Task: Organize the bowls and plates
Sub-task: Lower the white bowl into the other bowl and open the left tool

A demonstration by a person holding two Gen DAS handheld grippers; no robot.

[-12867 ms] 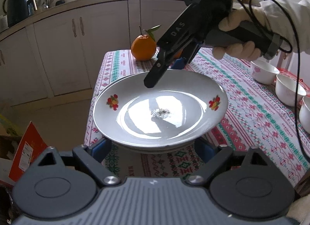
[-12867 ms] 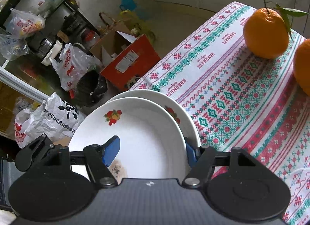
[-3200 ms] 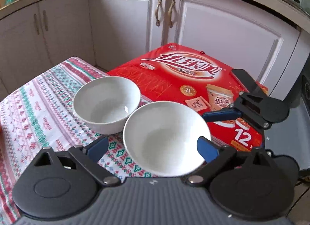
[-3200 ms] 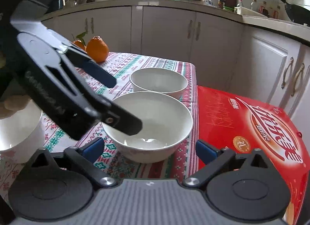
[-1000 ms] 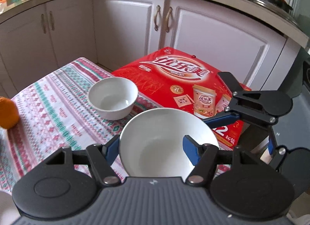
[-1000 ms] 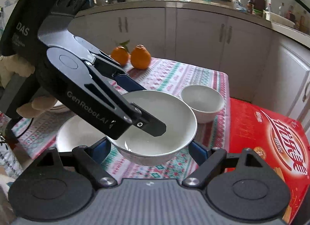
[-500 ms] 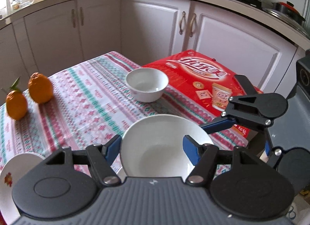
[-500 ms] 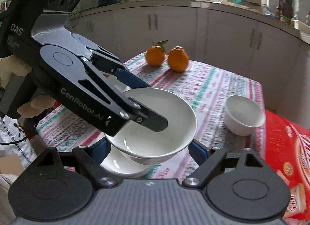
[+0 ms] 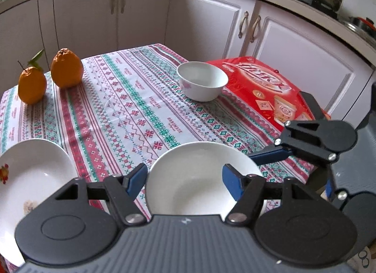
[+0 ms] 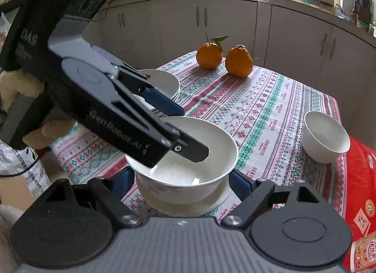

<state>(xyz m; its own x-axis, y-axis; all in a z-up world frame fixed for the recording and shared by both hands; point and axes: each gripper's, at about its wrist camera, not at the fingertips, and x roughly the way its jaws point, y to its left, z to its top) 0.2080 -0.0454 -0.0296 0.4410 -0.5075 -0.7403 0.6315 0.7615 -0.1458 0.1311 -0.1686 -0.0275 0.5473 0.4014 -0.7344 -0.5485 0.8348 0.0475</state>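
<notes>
My left gripper (image 9: 184, 180) is shut on the rim of a white bowl (image 9: 202, 179), one finger inside and one outside; the same bowl shows in the right wrist view (image 10: 199, 153), held just above another white bowl (image 10: 188, 204) on the table. My right gripper (image 10: 181, 185) is open, its fingers either side of the two bowls near the table's front edge. A third, smaller white bowl (image 9: 202, 80) stands at the far right edge of the table. A stack of white plates (image 10: 164, 82) with a red flower print sits at the left (image 9: 28, 179).
Two oranges (image 9: 67, 68) stand at the far left corner of the patterned tablecloth (image 9: 131, 108). A red carton (image 9: 265, 87) lies beside the table on the right. White kitchen cabinets (image 9: 145, 14) run behind.
Both grippers have carried the white bowl left along the table, away from the small bowl and red carton, and lowered it over the other bowl. The plates have come into view.
</notes>
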